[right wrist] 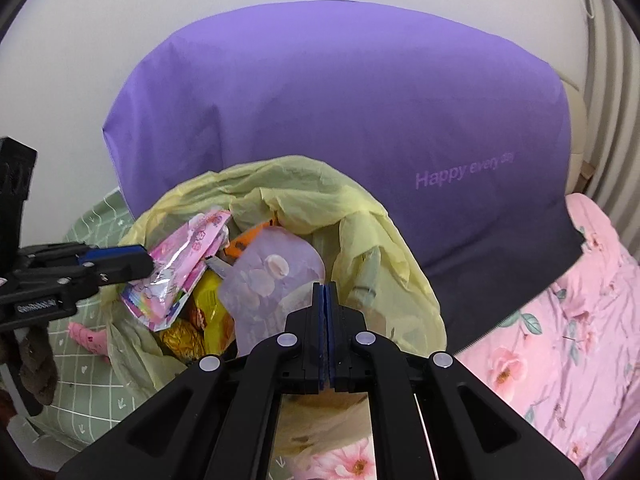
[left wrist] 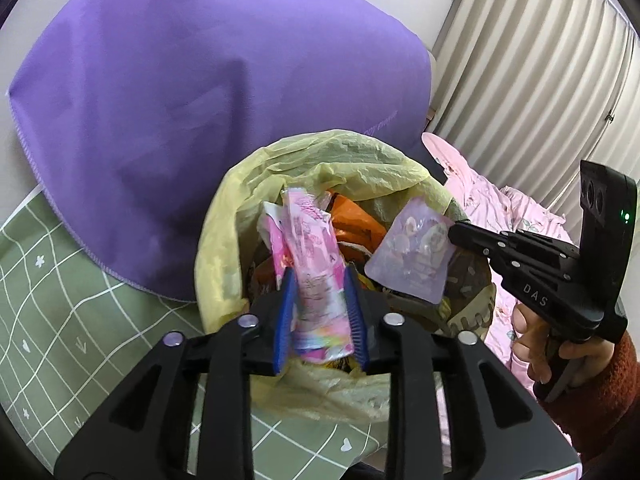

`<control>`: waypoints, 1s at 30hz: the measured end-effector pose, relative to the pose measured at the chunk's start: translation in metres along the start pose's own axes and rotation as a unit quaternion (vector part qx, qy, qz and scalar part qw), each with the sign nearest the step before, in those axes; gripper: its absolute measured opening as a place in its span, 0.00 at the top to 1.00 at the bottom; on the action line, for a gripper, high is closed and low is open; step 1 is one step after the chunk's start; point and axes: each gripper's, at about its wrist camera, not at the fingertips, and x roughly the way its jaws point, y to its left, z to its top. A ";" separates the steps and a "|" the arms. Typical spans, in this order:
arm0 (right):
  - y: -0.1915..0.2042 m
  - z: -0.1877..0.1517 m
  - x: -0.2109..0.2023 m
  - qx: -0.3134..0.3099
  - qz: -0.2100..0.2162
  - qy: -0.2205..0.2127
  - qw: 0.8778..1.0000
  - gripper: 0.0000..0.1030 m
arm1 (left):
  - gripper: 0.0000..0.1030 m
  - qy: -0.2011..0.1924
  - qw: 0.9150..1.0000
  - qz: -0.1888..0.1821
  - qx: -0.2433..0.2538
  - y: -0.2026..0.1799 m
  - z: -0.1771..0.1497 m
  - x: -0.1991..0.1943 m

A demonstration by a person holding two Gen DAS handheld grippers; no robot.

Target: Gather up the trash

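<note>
A: Where's the trash right now?

B: Both pieces hang over the bin [left wrist: 224,240], the one lined with a yellow bag. The left gripper [left wrist: 320,300] has its blue pads clamped on a pink wrapper [left wrist: 310,264], which stands up between them above the bin's near side. The right gripper [right wrist: 325,308] has its jaws pressed together on the edge of a lilac pouch [right wrist: 272,280], hanging over the bin's middle.

A: Is either one inside yet?

B: I'd say over the mouth rather than in. The wrapper [right wrist: 176,276] sits above the bin's left rim in the right view, part of it over the edge. Orange and yellow packets already fill the bin quite high.

A: So how should the drop go?

B: Bring the wrapper further in toward the bin's centre before letting go, since foil that light may slide off the pile or catch on the liner. Lower it close to the heap, then spread the pads fully so it doesn't stick to one. Same with the pouch [left wrist: 412,256]: dip it below the rim first.

A: Anything to avoid?

B: The two tools are near each other above the bin, so release one at a time. Also keep the tips off the loose liner, or the bag could be dragged out. The purple cloth [left wrist: 200,100] behind the bin and the pink bedding [right wrist: 560,340] to its right shouldn't interfere.
</note>
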 end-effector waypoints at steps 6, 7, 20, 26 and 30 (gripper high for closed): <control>0.015 -0.007 -0.012 -0.002 -0.020 -0.008 1.000 0.95 | 0.57 -0.024 1.000 -0.008 -0.016 0.011 -0.013 -0.033; 0.018 -0.009 -0.013 -0.004 -0.022 -0.009 1.000 0.95 | 0.54 -0.033 0.999 -0.005 -0.014 0.011 -0.016 -0.043; 0.112 -0.051 -0.084 0.000 0.046 -0.081 0.996 0.95 | 0.38 -0.121 0.980 0.151 -0.048 0.051 -0.126 -0.178; 0.171 -0.077 -0.095 -0.020 0.076 -0.075 0.994 0.95 | 0.33 -0.131 0.966 0.211 -0.068 0.068 -0.179 -0.224; 0.201 -0.091 -0.099 -0.025 0.095 -0.069 0.993 0.95 | 0.33 -0.144 0.958 0.235 -0.080 0.074 -0.192 -0.243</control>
